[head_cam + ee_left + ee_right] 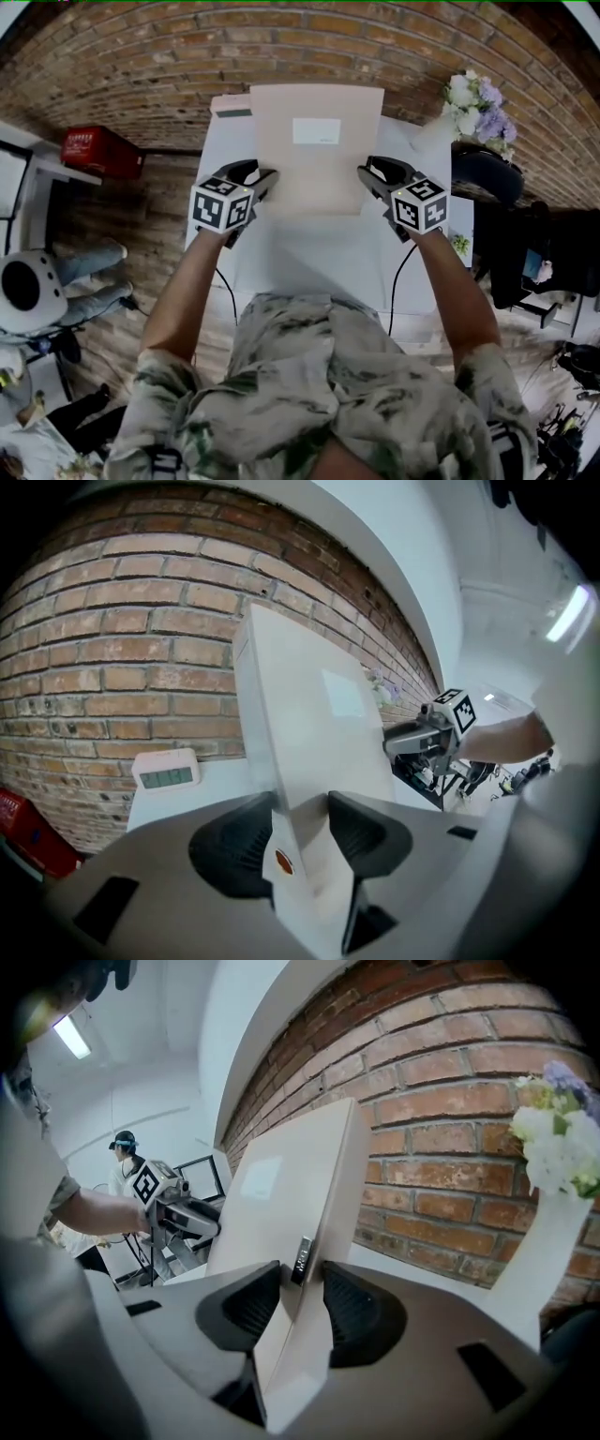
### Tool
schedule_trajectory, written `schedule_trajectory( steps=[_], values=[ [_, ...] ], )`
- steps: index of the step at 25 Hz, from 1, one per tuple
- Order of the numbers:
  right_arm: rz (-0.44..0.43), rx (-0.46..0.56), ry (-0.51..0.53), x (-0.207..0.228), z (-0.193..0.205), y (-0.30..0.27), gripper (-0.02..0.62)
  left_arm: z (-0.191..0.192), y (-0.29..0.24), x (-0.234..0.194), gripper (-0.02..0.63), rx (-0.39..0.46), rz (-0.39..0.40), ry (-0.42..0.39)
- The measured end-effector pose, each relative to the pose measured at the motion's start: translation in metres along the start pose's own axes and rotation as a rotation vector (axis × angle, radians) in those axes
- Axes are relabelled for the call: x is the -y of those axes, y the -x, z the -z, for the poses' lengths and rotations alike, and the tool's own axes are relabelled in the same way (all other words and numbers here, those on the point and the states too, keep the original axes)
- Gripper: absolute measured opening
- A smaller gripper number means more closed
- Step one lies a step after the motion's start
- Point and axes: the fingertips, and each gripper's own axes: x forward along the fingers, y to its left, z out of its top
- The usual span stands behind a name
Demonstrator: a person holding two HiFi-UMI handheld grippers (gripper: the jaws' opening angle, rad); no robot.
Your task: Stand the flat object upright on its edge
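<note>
Holding box steeply tilted over table, side edges pinched by left gripper and right gripper. Probably mid-raise. Next: bring vertical, seat bottom edge flat, release gently to avoid toppling.

Across the head view the box takes the upper middle of the table and shuts off the straight way to the brick wall behind. A clock stands at the table's upper left corner, and flowers crowd its upper right. Below the box, the table's lower half is open white surface.
</note>
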Motion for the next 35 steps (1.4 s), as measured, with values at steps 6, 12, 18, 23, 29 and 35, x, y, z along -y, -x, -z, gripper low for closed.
schedule_trajectory(
  steps=[6, 12, 18, 23, 29, 35],
  values=[
    [0.052, 0.018, 0.059, 0.017, -0.021, -0.02, 0.16, -0.023, -0.015, -0.027, 0.199, 0.005, -0.018, -0.056],
    [0.121, 0.038, 0.13, 0.041, -0.047, -0.041, 0.155, -0.049, -0.036, -0.057, 0.195, 0.02, -0.045, -0.124],
    [0.18, 0.045, 0.193, 0.063, -0.066, -0.066, 0.15, -0.072, -0.058, -0.087, 0.193, 0.032, -0.07, -0.184],
    [0.231, 0.04, 0.219, 0.084, -0.073, -0.086, 0.146, -0.087, -0.08, -0.109, 0.19, 0.035, -0.094, -0.259],
    [0.289, 0.023, 0.234, 0.103, -0.076, -0.11, 0.14, -0.102, -0.101, -0.132, 0.189, 0.047, -0.114, -0.305],
    [0.34, 0.008, 0.237, 0.122, -0.078, -0.127, 0.138, -0.106, -0.12, -0.148, 0.187, 0.055, -0.124, -0.322]
  ],
)
